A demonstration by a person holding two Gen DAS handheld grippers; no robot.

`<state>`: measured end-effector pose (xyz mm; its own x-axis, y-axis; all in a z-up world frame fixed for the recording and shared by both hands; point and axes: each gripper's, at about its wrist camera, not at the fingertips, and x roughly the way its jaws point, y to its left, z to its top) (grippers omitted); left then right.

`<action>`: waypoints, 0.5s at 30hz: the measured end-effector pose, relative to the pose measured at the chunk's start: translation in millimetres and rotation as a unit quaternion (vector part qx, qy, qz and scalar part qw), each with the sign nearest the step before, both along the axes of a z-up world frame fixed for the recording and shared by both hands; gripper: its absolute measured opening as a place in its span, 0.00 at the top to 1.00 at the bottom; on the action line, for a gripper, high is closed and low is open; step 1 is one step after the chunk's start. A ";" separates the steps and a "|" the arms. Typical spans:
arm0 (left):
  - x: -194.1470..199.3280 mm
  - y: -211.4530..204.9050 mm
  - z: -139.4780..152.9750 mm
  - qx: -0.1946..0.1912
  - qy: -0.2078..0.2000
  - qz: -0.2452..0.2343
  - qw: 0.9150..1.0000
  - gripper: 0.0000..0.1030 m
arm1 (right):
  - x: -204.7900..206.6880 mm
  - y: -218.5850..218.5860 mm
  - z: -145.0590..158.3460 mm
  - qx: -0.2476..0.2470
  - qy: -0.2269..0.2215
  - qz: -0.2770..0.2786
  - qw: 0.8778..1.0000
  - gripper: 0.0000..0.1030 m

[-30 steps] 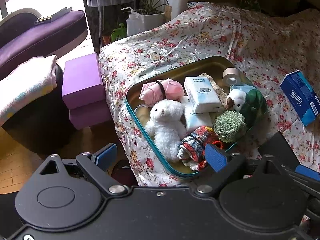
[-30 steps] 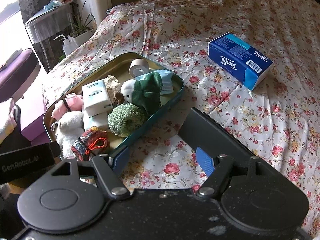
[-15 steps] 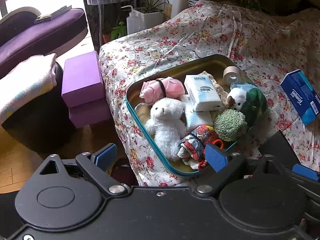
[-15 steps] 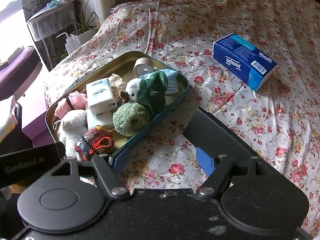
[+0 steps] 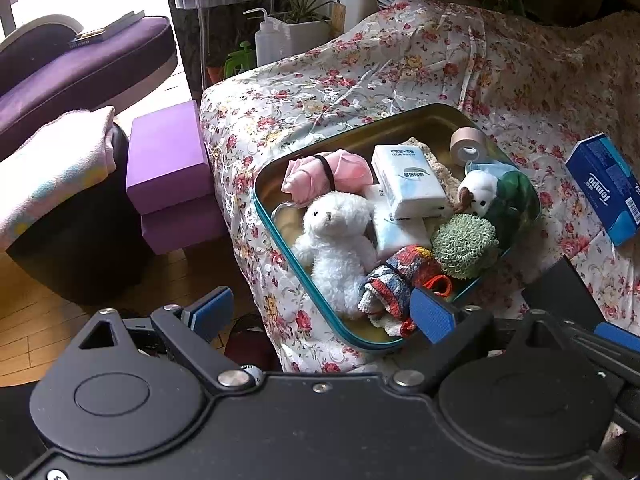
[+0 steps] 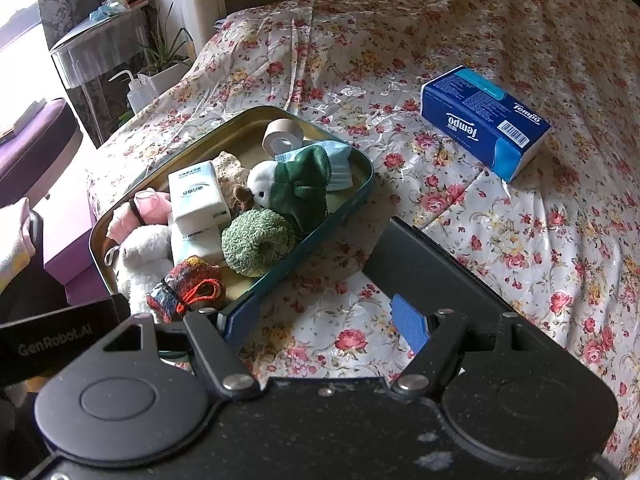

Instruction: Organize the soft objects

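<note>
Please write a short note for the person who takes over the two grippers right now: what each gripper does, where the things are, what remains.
Left gripper: open, holds nothing, above the near end of the tin tray.
Right gripper: open, holds nothing, over the floral bedspread beside the tray.
In the tray: white plush bear, green knitted ball, two white tissue packs, tape roll, other soft items.
Left out: blue Tempo tissue pack, on the bedspread, apart from the tray. Probably next.

Lower tissue pack (image 5: 400, 232) half hidden under upper pack (image 5: 412, 182); print unreadable.
</note>
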<state>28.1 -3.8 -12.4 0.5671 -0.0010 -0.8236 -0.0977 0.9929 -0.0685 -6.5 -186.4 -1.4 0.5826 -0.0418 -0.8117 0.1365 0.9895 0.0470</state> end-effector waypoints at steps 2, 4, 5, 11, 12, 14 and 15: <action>0.6 -0.6 -0.4 0.001 0.001 0.000 1.000 0.10 | 0.3 -0.3 -0.4 0.001 0.001 0.000 1.000 0.29; 0.6 -0.6 -0.3 0.002 0.001 -0.001 1.000 0.10 | 0.5 0.1 -0.8 0.002 0.002 -0.001 1.000 0.29; 0.5 -0.5 -0.3 0.002 0.002 -0.001 1.000 0.10 | 0.4 0.1 -1.0 0.002 0.002 -0.001 1.000 0.29; 0.1 -1.1 -1.2 0.003 0.004 -0.003 1.000 0.10 | 0.6 0.5 -2.3 0.005 0.003 -0.001 1.000 0.29; 0.5 -1.4 -1.4 0.003 0.005 -0.004 1.000 0.10 | 0.7 0.6 -2.3 0.005 0.003 -0.001 1.000 0.29; 0.6 -1.3 -1.9 0.003 0.006 -0.004 1.000 0.10 | 0.2 1.3 -2.0 0.005 0.002 -0.001 1.000 0.29; 1.0 -1.3 -2.0 0.003 0.007 -0.004 1.000 0.10 | 0.0 1.5 -1.6 0.006 0.002 -0.001 1.000 0.29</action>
<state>29.0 -5.0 -14.4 0.5558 -0.0004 -0.8313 -0.0908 0.9940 -0.0612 -6.6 -184.9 -3.0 0.5801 -0.0333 -0.8139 0.1388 0.9886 0.0585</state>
